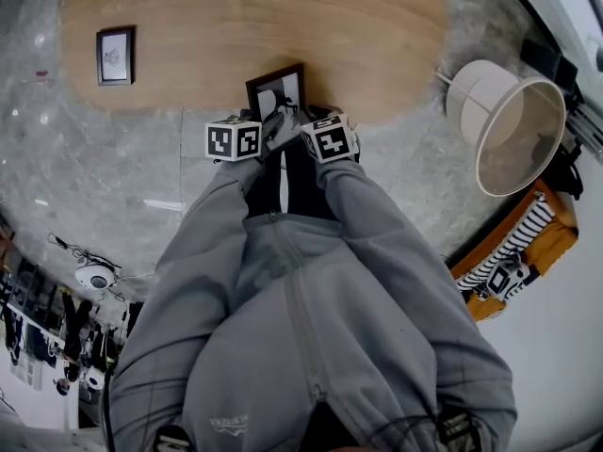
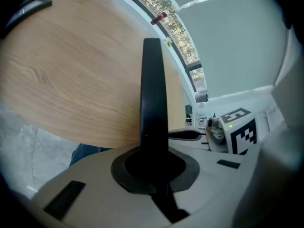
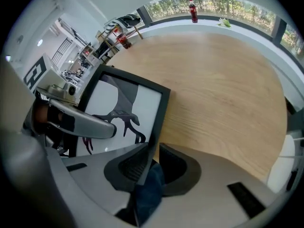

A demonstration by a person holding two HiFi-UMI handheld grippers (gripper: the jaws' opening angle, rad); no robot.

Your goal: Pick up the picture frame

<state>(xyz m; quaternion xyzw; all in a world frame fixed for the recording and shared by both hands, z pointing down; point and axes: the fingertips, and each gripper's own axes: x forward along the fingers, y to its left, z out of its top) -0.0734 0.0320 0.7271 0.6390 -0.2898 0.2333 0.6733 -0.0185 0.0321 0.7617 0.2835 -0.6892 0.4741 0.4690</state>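
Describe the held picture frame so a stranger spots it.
Find the rounded wooden table. At its near edge, the left gripper and right gripper clamp a black picture frame. Unlike the small frame lying flat far left, it shows an antlered silhouette.

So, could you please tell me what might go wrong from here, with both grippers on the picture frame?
1. The left gripper and right gripper each pinch only a thin edge of the picture frame, so it might pivot or slip and drop onto the wooden table.
2. The two grippers sit close together on the frame. If they pull apart or twist differently, the frame could be strained or wrenched loose.
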